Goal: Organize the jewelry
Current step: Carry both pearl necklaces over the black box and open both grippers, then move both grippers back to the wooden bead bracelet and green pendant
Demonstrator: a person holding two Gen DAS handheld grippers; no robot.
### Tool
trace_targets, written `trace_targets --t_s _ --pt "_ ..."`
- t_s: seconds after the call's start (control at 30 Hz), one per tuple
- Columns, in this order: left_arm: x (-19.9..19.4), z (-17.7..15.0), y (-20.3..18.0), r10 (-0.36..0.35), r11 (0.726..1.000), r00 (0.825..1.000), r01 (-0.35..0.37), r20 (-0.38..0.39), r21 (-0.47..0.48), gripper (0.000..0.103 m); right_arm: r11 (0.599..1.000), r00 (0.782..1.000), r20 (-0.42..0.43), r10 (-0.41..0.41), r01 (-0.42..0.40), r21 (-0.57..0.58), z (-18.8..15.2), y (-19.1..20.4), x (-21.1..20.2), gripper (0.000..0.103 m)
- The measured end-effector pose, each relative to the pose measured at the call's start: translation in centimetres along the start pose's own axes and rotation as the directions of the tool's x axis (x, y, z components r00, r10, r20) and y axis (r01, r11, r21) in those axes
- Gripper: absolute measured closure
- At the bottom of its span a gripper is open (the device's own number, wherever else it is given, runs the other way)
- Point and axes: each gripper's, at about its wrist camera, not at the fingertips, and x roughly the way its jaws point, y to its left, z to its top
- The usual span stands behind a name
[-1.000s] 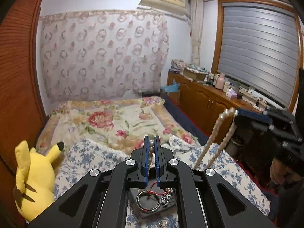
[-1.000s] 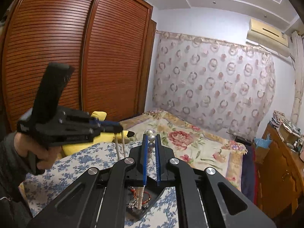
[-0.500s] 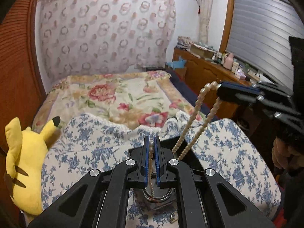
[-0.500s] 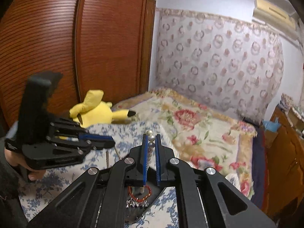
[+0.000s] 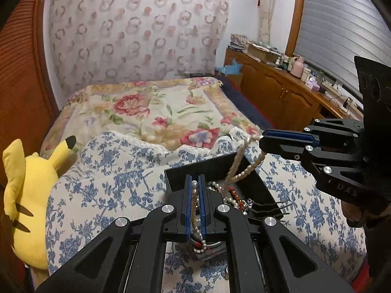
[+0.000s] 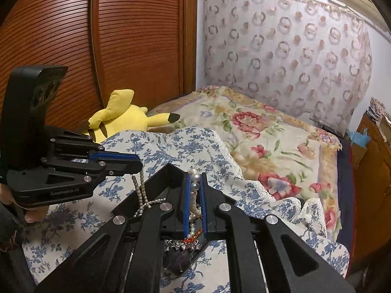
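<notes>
A pearl necklace (image 5: 238,164) hangs between both grippers over a black jewelry box (image 5: 207,168) on the blue-flowered cloth. My left gripper (image 5: 195,183) is shut on one end of the necklace, just above the box. My right gripper (image 5: 262,142) is shut on the other end, to the right of the box and slightly higher. In the right wrist view the right gripper (image 6: 195,177) pinches pearls (image 6: 194,185), and the left gripper (image 6: 138,164) holds strands (image 6: 140,190) hanging into the box (image 6: 156,183). Red beads and silver pieces (image 5: 240,201) lie inside.
The box sits on a blue-flowered cloth (image 5: 110,195) over a floral bedspread (image 5: 151,112). A yellow plush toy (image 5: 27,195) lies at the left edge. A wooden wardrobe (image 6: 110,48) stands left, a low cabinet (image 5: 281,92) with bottles right.
Both grippers have come down with the necklace toward the box. The strands now hang lower and reach into the box.
</notes>
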Motion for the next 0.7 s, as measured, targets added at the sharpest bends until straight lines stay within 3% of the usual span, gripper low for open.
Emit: trace_targets --t_s 0.17,0.3,0.5,0.7 --pt "-0.1 -0.3 -0.2 0.002 1.0 1.0 -0.002 -0.006 0.005 0.095 1.0 1.0 0.007 -0.007 0.007 0.01 -0.6 0.2 -0.6 0.094" --pt "-1.1 -1.4 -0.6 -0.005 1.0 1.0 0.005 0.001 0.012 0.079 1.0 1.0 0.011 -0.011 0.01 0.028 -2.3 0.8 -2.5 0.094" --pt "-2.8 -4.5 -1.6 -0.009 0.999 1.0 0.01 -0.012 0.046 0.071 0.999 0.999 -0.041 0.016 -0.014 0.036 -7.2 3.1 -4.6 0.094" --pt "-3.1 -8.7 -1.6 -0.009 0.999 0.996 0.013 -0.083 0.039 0.071 0.998 0.992 -0.119 0.045 -0.039 0.049 -11.5 5.6 -4.5 0.094"
